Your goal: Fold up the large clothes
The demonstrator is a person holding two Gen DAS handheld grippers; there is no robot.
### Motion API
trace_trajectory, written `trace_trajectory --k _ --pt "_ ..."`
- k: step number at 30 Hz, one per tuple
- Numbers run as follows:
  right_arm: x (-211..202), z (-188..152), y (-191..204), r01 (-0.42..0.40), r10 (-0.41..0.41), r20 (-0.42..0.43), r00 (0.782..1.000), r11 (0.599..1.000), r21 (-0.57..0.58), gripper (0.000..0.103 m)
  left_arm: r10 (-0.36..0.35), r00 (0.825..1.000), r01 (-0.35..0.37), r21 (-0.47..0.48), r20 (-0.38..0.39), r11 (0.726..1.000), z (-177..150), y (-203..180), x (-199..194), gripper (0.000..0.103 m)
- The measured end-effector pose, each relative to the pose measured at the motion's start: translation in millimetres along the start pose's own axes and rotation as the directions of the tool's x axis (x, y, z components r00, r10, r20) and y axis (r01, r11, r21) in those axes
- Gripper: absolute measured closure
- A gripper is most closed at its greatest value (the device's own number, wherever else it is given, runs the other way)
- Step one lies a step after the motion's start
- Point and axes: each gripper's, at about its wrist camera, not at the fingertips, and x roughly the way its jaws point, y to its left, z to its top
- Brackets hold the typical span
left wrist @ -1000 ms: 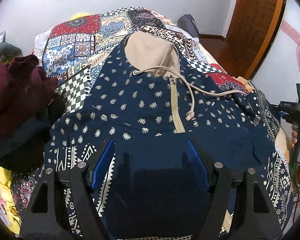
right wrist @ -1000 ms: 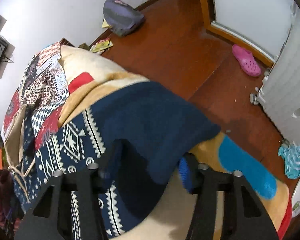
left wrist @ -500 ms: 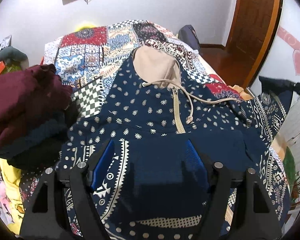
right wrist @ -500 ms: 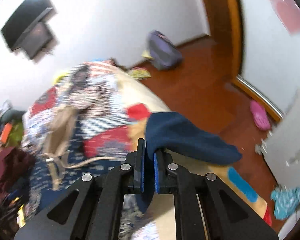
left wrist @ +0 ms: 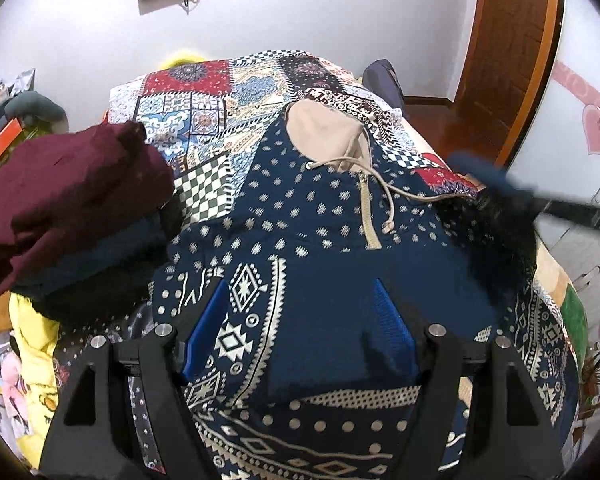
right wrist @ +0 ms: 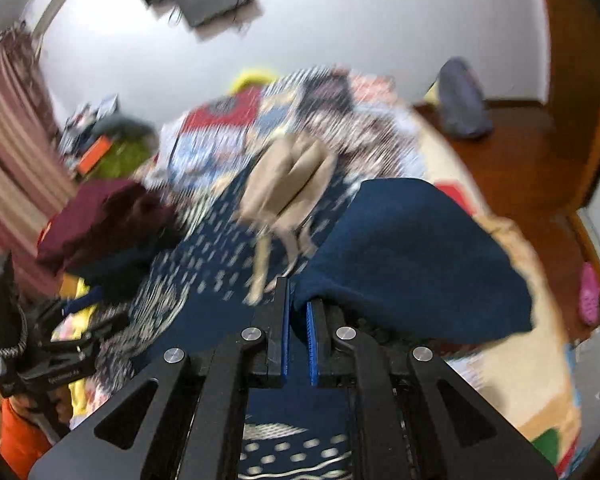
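At the far left, a pile of folded clothes [left wrist: 66,204] with a maroon piece on top sits on the bed's left side, touching the edge of the navy patterned hoodie [left wrist: 300,216]. The hoodie lies front-up along the middle of the patchwork bedspread [left wrist: 204,100], its tan hood [left wrist: 324,134] toward the far end and the zipper and drawstrings running down the chest toward the near end. The left gripper [left wrist: 296,320] hangs over the near hem with its blue-padded fingers [left wrist: 204,332] spread wide, the plain navy pocket area and the white geometric band between and beneath them; nothing is clamped. To the right, the right gripper [right wrist: 298,312] has its pads drawn nearly together on a fold of the plain navy sleeve [right wrist: 416,256], which rises from the jaws and drapes off to the right over the bed's edge. That view is blurred, so finer detail is unclear. Beyond the bed on the right lie a wooden floor [right wrist: 540,160], a grey bag [right wrist: 462,98] and a pink slipper [right wrist: 590,300].
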Motion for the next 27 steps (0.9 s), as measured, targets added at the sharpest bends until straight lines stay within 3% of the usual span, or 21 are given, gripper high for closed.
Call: trace_trajectory --k 4,9,12,14,21,27 --pt "42.2 -20.5 18.0 -0.016 0.011 -0.147 0.989 0.999 -0.037 0.096 0.002 1.0 -0.002 -0.011 -0.018 1.0 -9.1 5.3 0.3 0.03" --pt "72.7 -44.0 26.7 0.039 -0.062 -0.295 0.954 0.996 -0.082 0.094 -0.001 0.999 0.0 -0.019 -0.052 1.0 -20.9 10.6 6.1 0.03" --pt "70.6 -44.4 24.7 0.029 -0.047 -0.335 0.941 0.998 -0.059 0.076 -0.006 0.997 0.004 -0.025 -0.071 1.0 -25.9 10.4 12.2 0.03" --pt "58.0 -41.9 21.1 0.024 -0.035 -0.316 0.948 0.999 -0.037 0.058 -0.009 0.997 0.007 -0.027 -0.076 1.0 -27.1 8.8 14.4 0.03" --pt "-2.1 -27.3 -6.4 0.071 -0.066 -0.162 0.985 0.997 0.026 0.05 -0.021 0.997 0.019 -0.024 -0.072 1.0 -23.6 0.6 18.5 0.03" --pt "-23.5 -18.9 -73.5 0.145 -0.131 -0.078 0.988 0.969 0.199 0.048 -0.034 0.997 0.032 -0.018 -0.076 0.999 -19.1 -7.6 24.7 0.03"
